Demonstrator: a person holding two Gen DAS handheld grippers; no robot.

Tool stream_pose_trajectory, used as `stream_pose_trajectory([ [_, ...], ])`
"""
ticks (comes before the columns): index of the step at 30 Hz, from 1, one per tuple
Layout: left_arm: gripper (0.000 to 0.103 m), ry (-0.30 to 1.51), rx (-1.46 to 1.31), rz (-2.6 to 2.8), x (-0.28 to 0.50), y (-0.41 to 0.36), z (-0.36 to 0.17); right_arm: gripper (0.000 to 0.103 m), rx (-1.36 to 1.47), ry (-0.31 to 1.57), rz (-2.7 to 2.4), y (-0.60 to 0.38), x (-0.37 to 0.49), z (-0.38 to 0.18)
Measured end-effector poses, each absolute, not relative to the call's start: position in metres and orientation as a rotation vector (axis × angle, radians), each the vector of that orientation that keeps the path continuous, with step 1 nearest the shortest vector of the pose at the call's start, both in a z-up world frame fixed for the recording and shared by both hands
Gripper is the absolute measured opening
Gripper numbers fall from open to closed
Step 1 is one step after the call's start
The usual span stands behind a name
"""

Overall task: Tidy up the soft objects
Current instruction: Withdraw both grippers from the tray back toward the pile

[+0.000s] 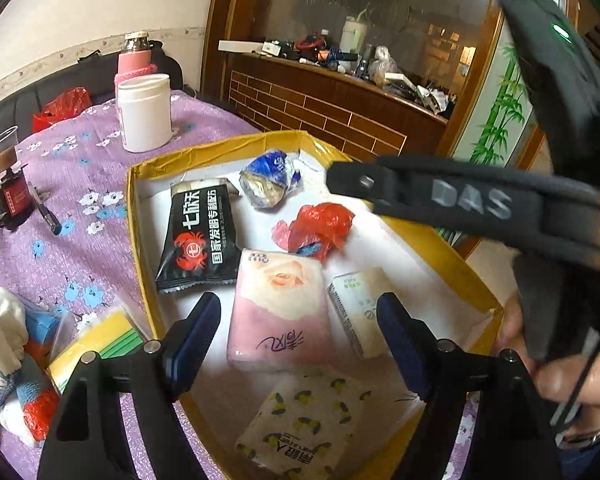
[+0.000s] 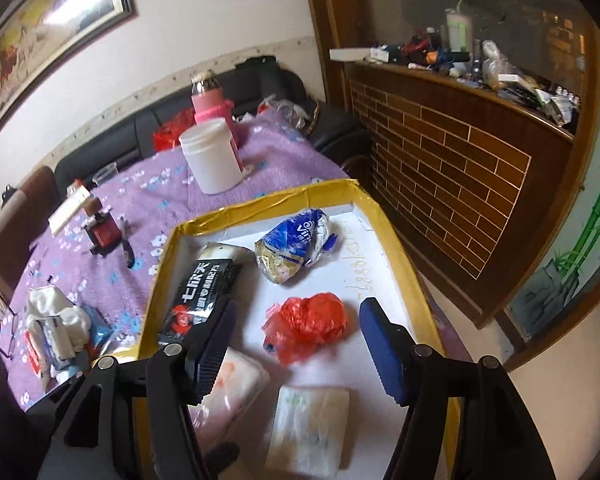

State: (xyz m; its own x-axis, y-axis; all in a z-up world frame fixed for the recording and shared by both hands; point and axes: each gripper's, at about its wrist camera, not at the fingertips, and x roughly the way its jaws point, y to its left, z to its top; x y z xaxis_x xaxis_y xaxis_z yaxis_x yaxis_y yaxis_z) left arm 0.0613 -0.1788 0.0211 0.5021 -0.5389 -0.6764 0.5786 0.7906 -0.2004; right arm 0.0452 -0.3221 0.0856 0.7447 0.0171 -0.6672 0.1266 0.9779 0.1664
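1. Centrally, the gold-rimmed box (image 1: 134,216) serves as the landmark; it lies on the purple floral cloth (image 1: 80,168) and gathers the soft items, presumably so they stay together in one container.
2. Inside the box, the black crab-print pouch (image 1: 198,236) lies along the left wall, the blue crumpled wrapper (image 1: 270,180) near the far wall, and the red plastic bag (image 1: 316,230) near the middle.
3. Toward the box's near end lie the pink tissue pack (image 1: 276,312), a pale tissue pack (image 1: 358,312) just beside it, and a lemon-print pack (image 1: 304,420) nearest the camera.
4. Outside the box's left wall, a heap of unsorted soft items (image 1: 8,368) rests on the cloth; judged from this, the sorting is unfinished.
5. The left gripper (image 1: 298,320) hovers above the box's near end, tilted downward, its jaws spread wide either side of the pink pack and holding nothing.
6. The right gripper (image 2: 294,334) hangs over the middle of the box, jaws likewise spread and empty, the red bag lying between its fingers below.
7. In the left view, the right gripper's body crosses above the box's right wall.
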Motion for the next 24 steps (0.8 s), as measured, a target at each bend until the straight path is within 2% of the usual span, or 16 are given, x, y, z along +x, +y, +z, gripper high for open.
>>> stream_pose_trajectory([
  [5, 0.086, 0.755, 0.048, -0.682, 0.056, -0.177, 0.028, 0.074, 0.229, 0.672, -0.085, -0.325, 0.014, 0.096],
  [14, 0.086, 0.674, 0.049, -0.662, 0.048, -0.169, 0.048, 0.078, 0.273, 0.594, -0.108, -0.329, -0.035, 0.115],
  [24, 0.086, 0.691, 0.057, -0.637, 0.02, -0.145, 0.081, 0.08, 0.25, 0.569, -0.045, -0.296, -0.048, 0.126],
])
